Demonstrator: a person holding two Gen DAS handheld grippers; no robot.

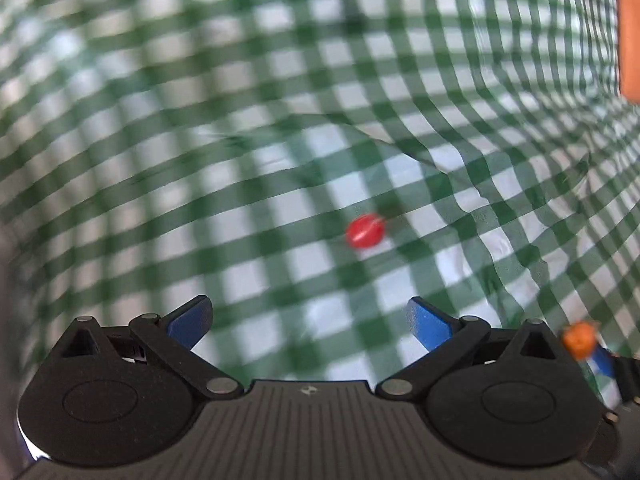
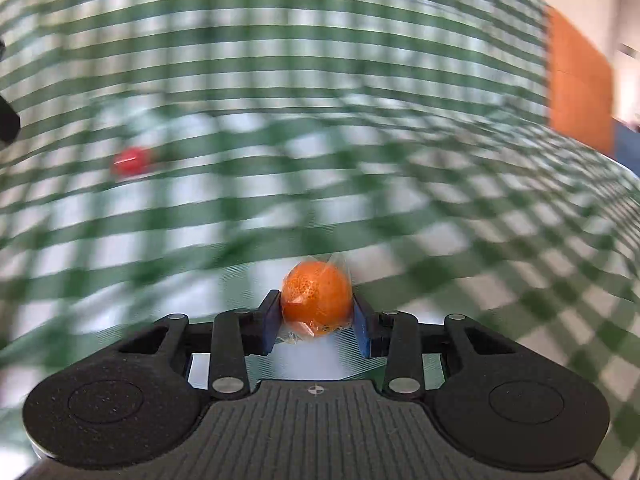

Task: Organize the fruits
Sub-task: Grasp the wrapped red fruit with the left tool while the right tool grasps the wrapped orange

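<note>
Small orange fruit [image 2: 317,298]: round, pitted peel, wrapped in clear crinkled film; clamped between the jaws of the right gripper [image 2: 316,312], raised off the desk. Small red fruit [image 1: 365,231]: oval, glossy, blurred; lies loose on the checked cloth mid-desk, well apart from the orange one, ahead of the wide-apart left gripper [image 1: 310,322].

Motion smeared my right view: the checked cloth [image 2: 360,184] ran into streaks and the small red fruit [image 2: 131,161] was too blurred to name. An orange panel [image 1: 630,36] was cut off by my left view's right edge.
</note>
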